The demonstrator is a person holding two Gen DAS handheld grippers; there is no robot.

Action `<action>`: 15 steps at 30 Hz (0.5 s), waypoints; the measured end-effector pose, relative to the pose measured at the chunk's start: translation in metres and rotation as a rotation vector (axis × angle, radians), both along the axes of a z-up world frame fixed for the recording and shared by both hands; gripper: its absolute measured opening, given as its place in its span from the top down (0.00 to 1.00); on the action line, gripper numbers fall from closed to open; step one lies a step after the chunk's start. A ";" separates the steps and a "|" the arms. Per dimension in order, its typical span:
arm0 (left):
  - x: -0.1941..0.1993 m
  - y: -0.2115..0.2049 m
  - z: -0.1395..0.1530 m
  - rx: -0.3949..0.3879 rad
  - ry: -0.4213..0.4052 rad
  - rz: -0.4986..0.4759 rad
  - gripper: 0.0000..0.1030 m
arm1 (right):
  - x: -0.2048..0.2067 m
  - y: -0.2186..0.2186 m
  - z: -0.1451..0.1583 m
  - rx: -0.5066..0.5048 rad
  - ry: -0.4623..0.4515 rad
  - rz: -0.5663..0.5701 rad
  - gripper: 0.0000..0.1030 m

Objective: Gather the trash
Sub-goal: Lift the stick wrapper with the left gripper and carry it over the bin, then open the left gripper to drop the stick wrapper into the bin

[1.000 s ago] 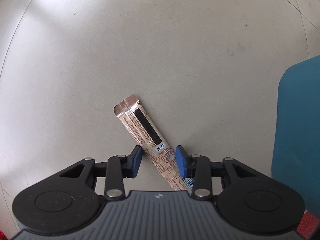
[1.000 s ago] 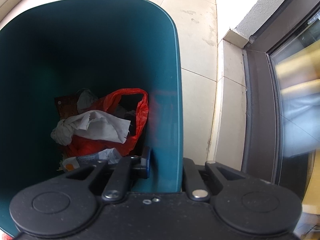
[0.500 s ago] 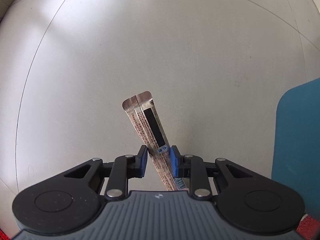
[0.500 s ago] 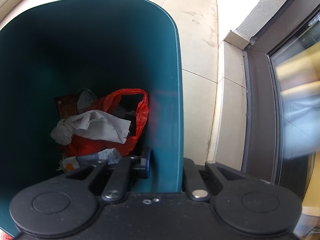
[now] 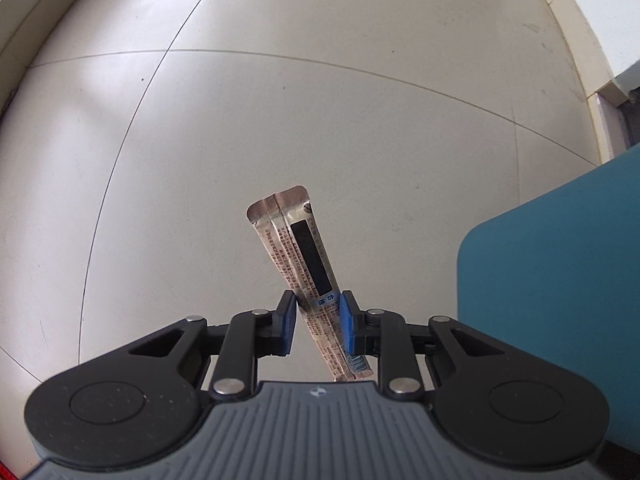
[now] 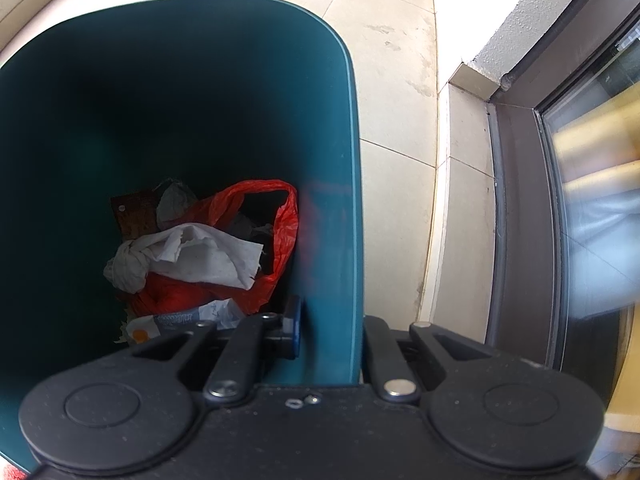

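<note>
Left tongs (image 5: 316, 312) pinching wrapper (image 5: 298, 248), teal bin (image 5: 552, 300) beside (right tongs (image 6: 332, 328) clamp its wall)

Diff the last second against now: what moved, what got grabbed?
The left tool closed on the stick wrapper and lifted it off the floor; more tiles now show. The right tool stayed clamped on the teal bin's wall; the trash inside is unchanged.
</note>
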State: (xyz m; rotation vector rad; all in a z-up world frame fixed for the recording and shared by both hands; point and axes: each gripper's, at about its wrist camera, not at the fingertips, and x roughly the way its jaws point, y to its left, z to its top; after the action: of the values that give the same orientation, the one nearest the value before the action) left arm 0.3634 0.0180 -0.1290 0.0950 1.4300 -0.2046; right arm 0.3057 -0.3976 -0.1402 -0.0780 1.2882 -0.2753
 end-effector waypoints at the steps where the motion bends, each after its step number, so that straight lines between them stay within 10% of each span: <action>1: -0.002 0.005 0.009 -0.010 -0.005 -0.015 0.79 | 0.000 -0.001 0.000 0.005 0.000 -0.004 0.90; 15: -0.006 -0.086 0.161 -0.207 -0.107 -0.283 0.79 | -0.001 -0.009 0.002 0.055 -0.017 -0.049 0.92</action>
State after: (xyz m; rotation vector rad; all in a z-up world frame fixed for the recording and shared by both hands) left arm 0.3569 -0.0680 0.0319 0.1363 1.2778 -0.5705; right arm 0.3044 -0.4061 -0.1380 0.0028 1.2807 -0.2824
